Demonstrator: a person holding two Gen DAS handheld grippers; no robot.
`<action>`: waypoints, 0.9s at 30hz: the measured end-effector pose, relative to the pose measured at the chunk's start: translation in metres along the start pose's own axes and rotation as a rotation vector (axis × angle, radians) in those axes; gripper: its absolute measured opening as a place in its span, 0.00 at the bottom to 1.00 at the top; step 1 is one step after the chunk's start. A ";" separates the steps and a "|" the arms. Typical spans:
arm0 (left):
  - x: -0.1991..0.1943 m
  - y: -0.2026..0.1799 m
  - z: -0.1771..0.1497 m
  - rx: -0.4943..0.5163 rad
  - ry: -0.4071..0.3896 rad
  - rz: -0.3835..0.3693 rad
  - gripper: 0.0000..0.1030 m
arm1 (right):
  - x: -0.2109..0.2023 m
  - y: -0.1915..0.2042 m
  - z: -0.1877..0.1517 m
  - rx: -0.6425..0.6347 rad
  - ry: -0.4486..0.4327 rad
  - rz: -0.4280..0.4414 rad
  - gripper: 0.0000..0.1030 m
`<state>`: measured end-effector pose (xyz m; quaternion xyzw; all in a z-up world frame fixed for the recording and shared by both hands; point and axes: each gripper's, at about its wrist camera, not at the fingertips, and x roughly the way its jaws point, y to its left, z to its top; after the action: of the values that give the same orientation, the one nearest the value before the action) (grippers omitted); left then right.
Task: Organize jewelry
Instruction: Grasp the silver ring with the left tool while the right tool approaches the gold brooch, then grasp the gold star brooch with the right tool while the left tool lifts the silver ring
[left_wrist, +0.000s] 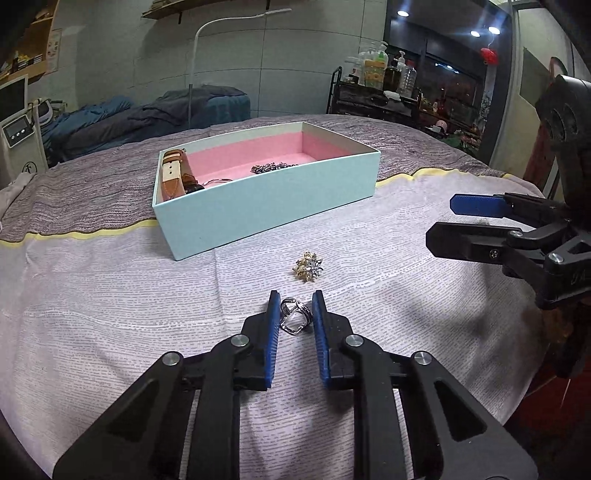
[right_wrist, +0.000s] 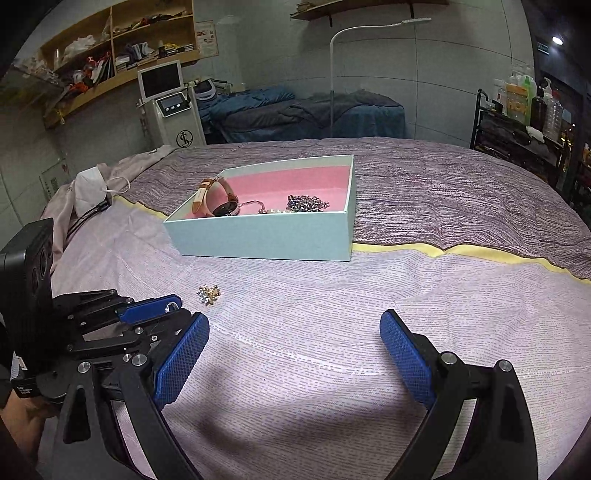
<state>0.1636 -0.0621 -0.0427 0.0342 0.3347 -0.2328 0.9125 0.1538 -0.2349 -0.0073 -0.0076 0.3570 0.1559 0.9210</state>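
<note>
The pale blue box (left_wrist: 273, 199) with pink lining sits on the cloth-covered surface (left_wrist: 110, 295), stiff card and light, already holding a tan-strapped watch (left_wrist: 175, 177) and a beaded chain (left_wrist: 273, 167). Nearer, a gold and silver brooch (left_wrist: 308, 267) lies loose; spiky and delicate, best pinched across its edges. The left gripper (left_wrist: 294, 314) brackets a silver ring (left_wrist: 294, 316), fingers narrowly apart, contact uncertain. It looks hard, tiny and slippery. The right gripper (right_wrist: 295, 332) hangs wide open with nothing in it.

White face mask (right_wrist: 88, 186), floor lamp (right_wrist: 334, 70), wall shelves (right_wrist: 122, 44), bottle rack (left_wrist: 373, 92), blue bedding (right_wrist: 295, 110)
</note>
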 end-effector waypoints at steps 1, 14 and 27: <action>-0.001 0.001 -0.001 -0.008 -0.002 0.006 0.17 | 0.003 0.003 0.001 -0.007 0.008 0.013 0.81; -0.012 0.027 -0.008 -0.089 0.010 0.085 0.17 | 0.055 0.061 0.011 -0.210 0.177 0.073 0.51; -0.016 0.032 -0.012 -0.093 0.013 0.106 0.17 | 0.069 0.080 0.018 -0.279 0.176 0.037 0.17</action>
<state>0.1601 -0.0246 -0.0455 0.0108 0.3490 -0.1681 0.9218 0.1904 -0.1375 -0.0318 -0.1423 0.4115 0.2198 0.8730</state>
